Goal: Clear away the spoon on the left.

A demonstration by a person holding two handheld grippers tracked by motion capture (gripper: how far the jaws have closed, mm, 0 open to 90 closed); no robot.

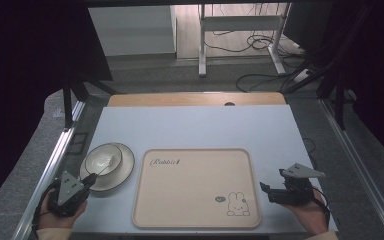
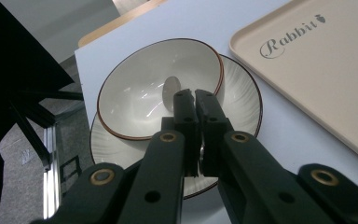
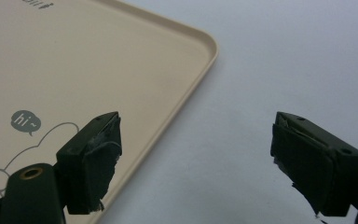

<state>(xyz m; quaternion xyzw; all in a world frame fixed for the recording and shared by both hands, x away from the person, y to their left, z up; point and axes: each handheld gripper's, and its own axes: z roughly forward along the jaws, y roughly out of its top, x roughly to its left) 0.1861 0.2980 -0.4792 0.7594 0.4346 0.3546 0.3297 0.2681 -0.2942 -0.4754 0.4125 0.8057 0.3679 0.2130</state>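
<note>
Sitting just beyond closed left gripper fingers, bowl, on plate

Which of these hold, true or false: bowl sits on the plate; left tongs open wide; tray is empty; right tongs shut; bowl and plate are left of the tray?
1. The bowl sits on the plate. True.
2. The left tongs are open wide. False: their jaws are closed together with nothing between them, just above the bowl's near rim.
3. The tray carries nothing. True: its surface has just the printed word and rabbit drawing.
4. The right tongs are shut. False: the jaws stand wide apart, over the tray's corner and the table.
5. The bowl and plate lie left of the tray in the high view. True.
</note>
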